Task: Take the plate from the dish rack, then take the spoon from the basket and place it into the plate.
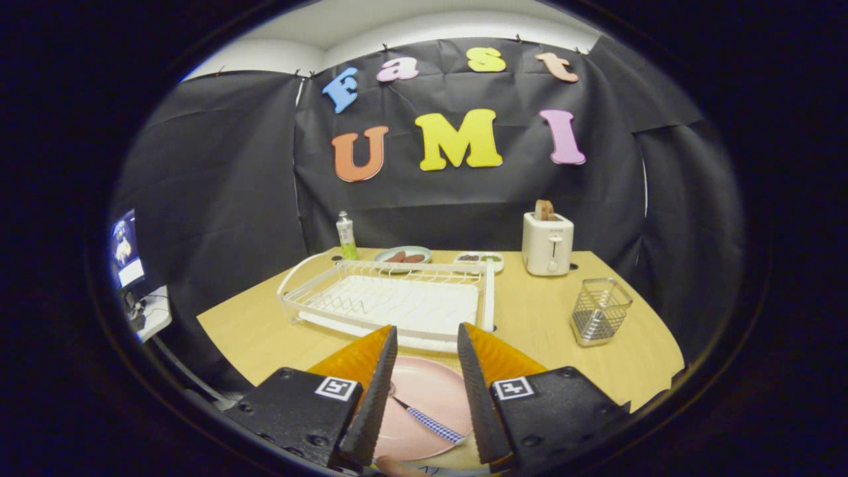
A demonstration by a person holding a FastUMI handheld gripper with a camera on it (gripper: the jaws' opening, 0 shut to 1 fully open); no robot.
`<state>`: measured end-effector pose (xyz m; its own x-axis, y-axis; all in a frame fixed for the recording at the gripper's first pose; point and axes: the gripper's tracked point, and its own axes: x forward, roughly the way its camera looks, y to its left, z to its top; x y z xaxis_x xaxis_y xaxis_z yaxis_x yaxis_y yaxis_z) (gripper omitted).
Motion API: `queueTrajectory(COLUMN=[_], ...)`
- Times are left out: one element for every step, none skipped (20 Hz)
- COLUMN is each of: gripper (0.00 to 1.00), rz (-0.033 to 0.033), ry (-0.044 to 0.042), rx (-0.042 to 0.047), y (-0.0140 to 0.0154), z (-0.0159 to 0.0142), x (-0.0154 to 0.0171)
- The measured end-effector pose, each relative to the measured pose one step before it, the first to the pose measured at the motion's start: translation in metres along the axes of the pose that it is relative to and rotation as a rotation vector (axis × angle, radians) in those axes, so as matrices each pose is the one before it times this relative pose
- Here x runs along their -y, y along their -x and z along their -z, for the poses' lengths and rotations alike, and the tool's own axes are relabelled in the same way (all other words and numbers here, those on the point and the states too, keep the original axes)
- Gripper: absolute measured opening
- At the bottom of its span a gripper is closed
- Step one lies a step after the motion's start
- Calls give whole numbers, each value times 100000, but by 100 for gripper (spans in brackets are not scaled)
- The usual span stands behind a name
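A: Is the scene evenly lit?
B: Soft overhead light is seen on the pale wooden tabletop [543, 311]; shadows are faint.
A: And sharpness?
B: The centre is rendered sharply; straight lines are bowed by fisheye distortion toward the rim.

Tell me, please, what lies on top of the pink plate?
A spoon with a checked handle lies on the pink plate, between the open gripper's fingers. Its bowl end is partly hidden behind one finger; the fingers cover the plate's sides.

Recording booth, seemingly: cloth wall [464, 199]; table [530, 318].
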<state>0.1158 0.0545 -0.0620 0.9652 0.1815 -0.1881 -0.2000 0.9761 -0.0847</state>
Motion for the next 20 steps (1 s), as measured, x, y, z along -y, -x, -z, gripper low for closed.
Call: queueTrajectory(gripper=[68,74,81,87,91,97,98,99,100,100,100,100,100,100,100,100,100,100,100,100], rz=[1144,870,1329,1445,1584,769,945,659,-17,237,1256,1593,1348,1339,1522,956,554,115,444,826], ry=[1819,2130,1615,937,194,-583,-917,-1253,-1134,-833,-683,-666,-652,-1050,-1057,-697,-578,-201,145,-108], rx=[2078,2034,1965,2032,1986,1650,995,803,1023,1338,1295,1453,1064,1111,497,-10,-113,91,457,649], y=[652,666,601,628,623,632,655,626,763,546,648,659,587,551,491,374,411,387,309,212], z=[-391,-566,-424,-570,-498,-602,-445,-554,-659,-790,-687,-826,-575,-612,-420,-282,-278,-344,-316,-334], x=[41,-74,-104,-56,-46,-176,-164,-76,-184,-149,271,273,166,229,315,287,157,161,214,285])
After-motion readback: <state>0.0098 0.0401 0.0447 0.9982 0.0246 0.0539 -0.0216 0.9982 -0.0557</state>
